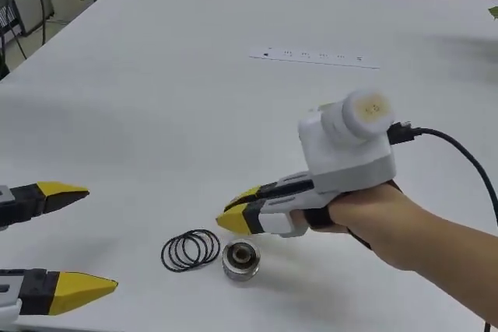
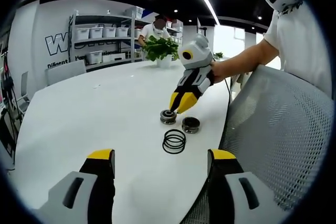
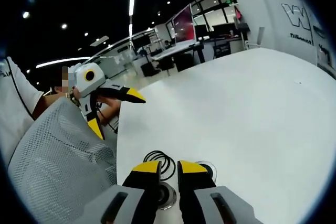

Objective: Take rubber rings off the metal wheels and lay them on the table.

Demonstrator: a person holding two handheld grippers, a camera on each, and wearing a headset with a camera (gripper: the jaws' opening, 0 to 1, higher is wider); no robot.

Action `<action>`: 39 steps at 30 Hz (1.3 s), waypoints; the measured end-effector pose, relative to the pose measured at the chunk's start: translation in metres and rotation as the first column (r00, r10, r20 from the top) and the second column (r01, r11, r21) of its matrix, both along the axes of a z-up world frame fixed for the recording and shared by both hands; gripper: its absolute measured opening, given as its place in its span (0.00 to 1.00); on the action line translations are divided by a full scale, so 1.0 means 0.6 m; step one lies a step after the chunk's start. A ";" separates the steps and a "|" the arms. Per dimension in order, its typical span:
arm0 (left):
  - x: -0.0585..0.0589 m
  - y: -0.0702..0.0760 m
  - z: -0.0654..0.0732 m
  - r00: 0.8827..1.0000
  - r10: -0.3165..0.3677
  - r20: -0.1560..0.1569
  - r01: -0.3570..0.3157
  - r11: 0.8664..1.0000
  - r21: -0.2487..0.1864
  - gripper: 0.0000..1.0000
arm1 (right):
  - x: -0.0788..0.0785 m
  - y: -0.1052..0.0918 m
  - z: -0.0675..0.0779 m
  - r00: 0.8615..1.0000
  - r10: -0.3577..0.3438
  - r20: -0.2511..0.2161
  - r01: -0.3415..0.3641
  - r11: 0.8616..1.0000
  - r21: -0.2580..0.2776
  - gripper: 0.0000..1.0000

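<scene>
1. Two metal wheels (image 2: 168, 116) sit side by side on the table (image 1: 194, 99), close to the person. A little stack of rubber rings (image 1: 191, 250) lies just beside the nearer wheel.
2. Right gripper (image 1: 227, 220) hovers over the far wheel with its jaws together or as good as, and I can't see anything pinched between them. Left gripper (image 1: 99, 237) hangs back with its jaws wide apart, holding nothing.
3. The far wheel looks like it has a dark band round it, probably a ring to pull, but I can't be sure.
4. My take on doing it well: bring the left gripper in to pin the wheel so it can't skate. Then catch only the rubber edge with the right tips and roll it up over the rim, not sideways.
5. Both wheels stand with their bore facing up, so the axis is vertical and the ring should come off upward. The loose rings lie flat and overlapping, in a short row that runs toward the nearer wheel.
</scene>
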State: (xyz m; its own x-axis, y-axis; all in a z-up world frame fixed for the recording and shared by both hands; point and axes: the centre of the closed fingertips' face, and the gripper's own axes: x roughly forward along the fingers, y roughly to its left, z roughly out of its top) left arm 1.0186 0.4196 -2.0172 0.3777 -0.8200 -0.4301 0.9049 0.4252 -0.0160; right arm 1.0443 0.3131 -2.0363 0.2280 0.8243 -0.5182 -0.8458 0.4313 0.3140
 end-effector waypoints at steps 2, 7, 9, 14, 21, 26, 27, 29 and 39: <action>-0.001 -0.001 0.004 1.000 -0.002 0.001 0.002 1.000 -0.006 0.72 | 0.003 -0.007 0.011 1.000 0.001 0.027 -0.001 1.000 0.000 0.12; -0.007 -0.004 0.005 1.000 -0.022 -0.005 0.022 1.000 -0.008 0.77 | 0.009 -0.027 0.039 0.996 -0.011 0.088 0.009 1.000 0.023 0.19; -0.009 -0.005 0.006 1.000 -0.026 -0.005 0.026 1.000 -0.006 0.78 | 0.010 -0.035 0.049 0.994 -0.021 0.104 0.017 0.999 0.035 0.22; -0.011 -0.008 0.009 0.999 -0.029 -0.016 0.029 0.999 -0.028 0.84 | 0.002 -0.055 0.074 0.986 -0.033 0.165 0.025 0.998 0.054 0.30; -0.010 -0.010 0.013 0.999 -0.029 -0.024 0.028 0.999 -0.038 0.90 | -0.014 -0.082 0.096 0.972 -0.066 0.225 0.052 0.996 0.070 0.46; -0.011 -0.012 0.018 0.999 -0.027 -0.025 0.026 0.999 -0.047 0.92 | -0.030 -0.105 0.101 0.964 -0.099 0.247 0.081 0.993 0.081 0.55; -0.011 -0.012 0.018 0.999 -0.028 -0.025 0.027 0.998 -0.048 0.93 | -0.033 -0.108 0.102 0.962 -0.104 0.251 0.086 0.993 0.083 0.57; -0.011 -0.013 0.019 0.999 -0.027 -0.025 0.025 0.998 -0.051 0.94 | -0.038 -0.118 0.099 0.956 -0.119 0.270 0.103 0.992 0.073 0.62; -0.016 -0.017 0.018 0.999 -0.016 -0.035 0.014 0.998 -0.059 0.99 | -0.071 -0.174 0.064 0.949 -0.184 0.255 0.179 0.983 0.043 0.84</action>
State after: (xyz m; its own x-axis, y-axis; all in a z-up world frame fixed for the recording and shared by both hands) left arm 1.0091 0.4097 -2.0064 0.3503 -0.8498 -0.3939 0.9097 0.4087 -0.0729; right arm 1.0018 0.2089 -1.9979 0.4978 0.7659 -0.4069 -0.8068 0.5811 0.1066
